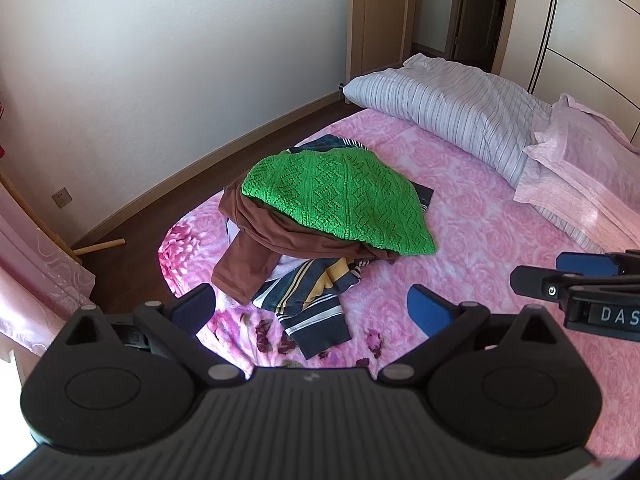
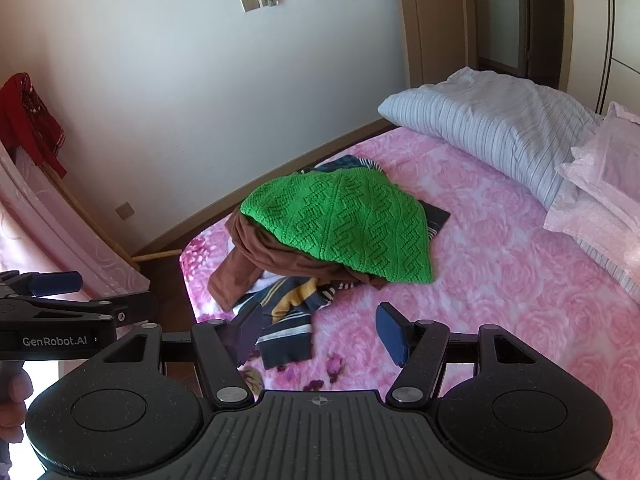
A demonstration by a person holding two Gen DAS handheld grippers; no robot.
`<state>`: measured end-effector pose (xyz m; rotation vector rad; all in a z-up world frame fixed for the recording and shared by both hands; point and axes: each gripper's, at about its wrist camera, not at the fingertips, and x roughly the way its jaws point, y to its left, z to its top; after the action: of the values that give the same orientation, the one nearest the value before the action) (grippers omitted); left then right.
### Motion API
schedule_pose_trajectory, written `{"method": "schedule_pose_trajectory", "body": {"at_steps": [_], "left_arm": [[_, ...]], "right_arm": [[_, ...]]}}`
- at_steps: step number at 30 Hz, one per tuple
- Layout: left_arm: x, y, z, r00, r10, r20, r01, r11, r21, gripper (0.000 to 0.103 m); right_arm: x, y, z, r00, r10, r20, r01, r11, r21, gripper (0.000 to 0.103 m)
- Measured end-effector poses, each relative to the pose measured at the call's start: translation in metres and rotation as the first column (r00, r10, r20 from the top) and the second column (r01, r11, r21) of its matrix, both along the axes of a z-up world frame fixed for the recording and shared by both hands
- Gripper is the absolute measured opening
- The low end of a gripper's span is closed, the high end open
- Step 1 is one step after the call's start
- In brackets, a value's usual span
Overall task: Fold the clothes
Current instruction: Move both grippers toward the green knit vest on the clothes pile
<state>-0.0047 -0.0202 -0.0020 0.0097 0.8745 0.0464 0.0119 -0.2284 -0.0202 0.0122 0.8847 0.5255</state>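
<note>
Left wrist view looks down over a wide bed (image 1: 480, 240) covered in a pink rose-patterned sheet, which fills most of the picture and runs up to a pale wall (image 1: 160, 80) with a wooden door (image 1: 376, 12) at the far end. At the head of the bed lies a grey striped pillow (image 1: 448, 112), and just beside it, partly overlapping its near end, a pale pink pillow (image 1: 572, 168).

Near the bed's left edge sits the pile of clothes (image 1: 320, 224), unfolded. A green knitted sweater (image 1: 340, 196) lies on top, draped over a brown garment (image 1: 256, 248) whose sleeve hangs toward the near edge. Under both, a navy striped garment with yellow and white bands (image 1: 312, 308) spills out toward the camera, and more of it shows behind the sweater.

Both tools hang above the sheet, short of the pile, touching no cloth. The left gripper (image 1: 312, 308) has its blue pads spread wide with nothing between them except the striped garment seen farther down. The right gripper (image 2: 320, 328) also stands apart and empty, its pads framing the striped hem from above. In the right wrist view, a hand (image 2: 14, 396) grips the left tool's handle at the picture's left edge, and a red cloth (image 2: 28, 120) hangs by the wall.
</note>
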Motion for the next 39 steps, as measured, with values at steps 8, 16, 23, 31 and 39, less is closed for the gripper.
{"method": "schedule_pose_trajectory", "body": {"at_steps": [8, 16, 23, 31, 39], "left_arm": [[0.001, -0.014, -0.005, 1.0, 0.018, -0.022, -0.018, 1.0, 0.006, 0.101], [-0.004, -0.026, -0.011, 0.999, 0.047, -0.027, -0.047, 0.999, 0.005, 0.101], [0.006, -0.021, -0.017, 0.997, 0.059, -0.048, -0.06, 0.998, -0.009, 0.101], [0.049, -0.002, -0.031, 0.997, 0.026, -0.071, -0.028, 0.999, -0.03, 0.101], [0.127, 0.03, -0.059, 0.991, -0.057, -0.123, 0.052, 0.998, -0.043, 0.101]], "right_arm": [[0.0, -0.012, -0.006, 1.0, 0.016, -0.008, -0.016, 1.0, -0.006, 0.06], [0.0, -0.018, -0.01, 0.999, 0.044, -0.015, -0.044, 0.999, -0.008, 0.06], [0.017, -0.014, -0.016, 0.999, 0.042, -0.031, -0.043, 0.999, -0.017, 0.06], [0.056, 0.011, -0.029, 0.998, 0.001, -0.057, -0.004, 0.999, -0.04, 0.06], [0.125, 0.05, -0.062, 0.986, -0.092, -0.137, 0.089, 0.996, -0.028, 0.06]]}}
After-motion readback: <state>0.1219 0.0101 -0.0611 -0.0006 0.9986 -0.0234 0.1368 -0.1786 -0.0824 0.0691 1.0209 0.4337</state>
